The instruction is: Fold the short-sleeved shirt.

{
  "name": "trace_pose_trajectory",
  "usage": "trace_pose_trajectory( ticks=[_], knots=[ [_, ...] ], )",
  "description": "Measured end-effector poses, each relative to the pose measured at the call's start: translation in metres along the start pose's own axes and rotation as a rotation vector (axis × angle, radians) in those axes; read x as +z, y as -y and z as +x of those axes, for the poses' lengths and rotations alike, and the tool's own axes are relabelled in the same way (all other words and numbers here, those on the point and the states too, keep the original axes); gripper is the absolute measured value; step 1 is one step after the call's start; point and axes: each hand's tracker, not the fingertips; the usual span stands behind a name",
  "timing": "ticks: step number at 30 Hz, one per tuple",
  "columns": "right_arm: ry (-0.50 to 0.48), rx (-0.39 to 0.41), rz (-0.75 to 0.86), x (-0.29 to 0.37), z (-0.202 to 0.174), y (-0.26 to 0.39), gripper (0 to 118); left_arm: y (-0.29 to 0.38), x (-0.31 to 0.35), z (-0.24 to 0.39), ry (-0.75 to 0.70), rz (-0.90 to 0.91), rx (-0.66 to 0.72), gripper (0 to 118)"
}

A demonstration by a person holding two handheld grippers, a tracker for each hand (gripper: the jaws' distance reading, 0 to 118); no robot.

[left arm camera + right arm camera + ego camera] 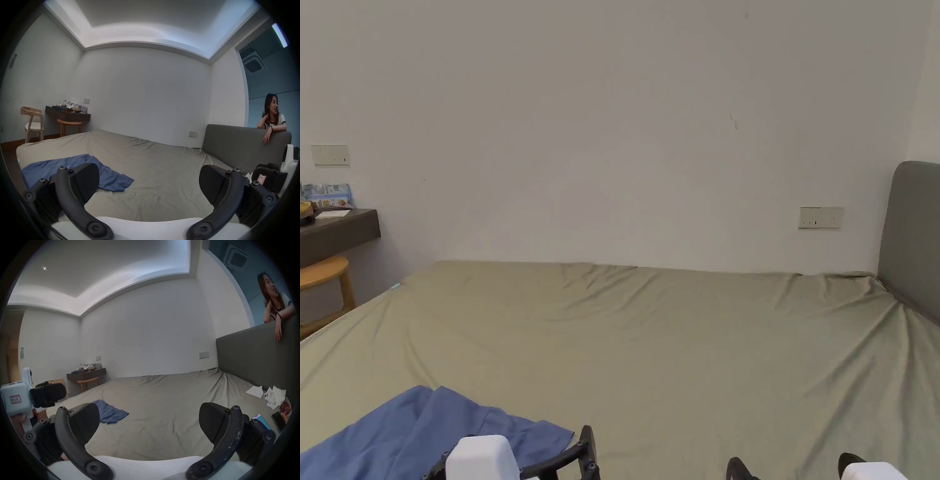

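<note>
The blue short-sleeved shirt [412, 431] lies crumpled on the olive bed sheet [675, 350] near the bed's front left corner. My left gripper [149, 183] hovers over the sheet with its jaws wide apart and nothing between them; the shirt [113, 178] spreads just beyond its left jaw. My right gripper [149, 423] is also open and empty, farther right, with the shirt [112, 413] ahead to its left. In the head view the right gripper [794, 467] sits at the bottom edge, well right of the shirt.
A grey headboard [912, 237] bounds the bed on the right, and a person [272, 120] leans on it. White tissues [269, 395] and small items lie by the headboard. A dark shelf [337, 234], a stool [325, 272] and a chair [32, 123] stand at the left.
</note>
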Motion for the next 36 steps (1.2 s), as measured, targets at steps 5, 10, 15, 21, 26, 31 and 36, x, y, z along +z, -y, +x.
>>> trace_pose_trajectory(
  ticks=[5, 10, 15, 21, 26, 31, 36],
  knots=[
    [0.039, 0.047, -0.009, 0.0, 0.003, 0.002, 118, 0.006, -0.008, 0.005, 0.025, 0.001, -0.03, 118],
    [0.058, -0.026, -0.01, -0.003, 0.012, 0.0, 118, 0.007, -0.014, 0.012, 0.044, -0.014, -0.053, 118],
    [0.086, 0.0, 0.007, -0.007, 0.017, -0.003, 118, 0.004, -0.019, 0.015, -0.003, 0.02, -0.123, 118],
    [0.095, 0.012, 0.03, -0.011, 0.023, -0.009, 118, 0.0, -0.022, 0.014, 0.004, 0.014, -0.124, 118],
    [0.098, 0.004, 0.029, -0.011, 0.023, -0.009, 118, 0.0, -0.026, 0.01, -0.003, 0.002, -0.096, 118],
    [0.101, 0.01, 0.019, -0.007, 0.001, -0.012, 118, -0.001, -0.025, 0.011, -0.009, 0.003, -0.093, 118],
    [0.1, 0.013, 0.014, -0.007, 0.001, -0.01, 118, -0.001, -0.023, 0.011, -0.009, 0.008, -0.096, 118]
  ],
)
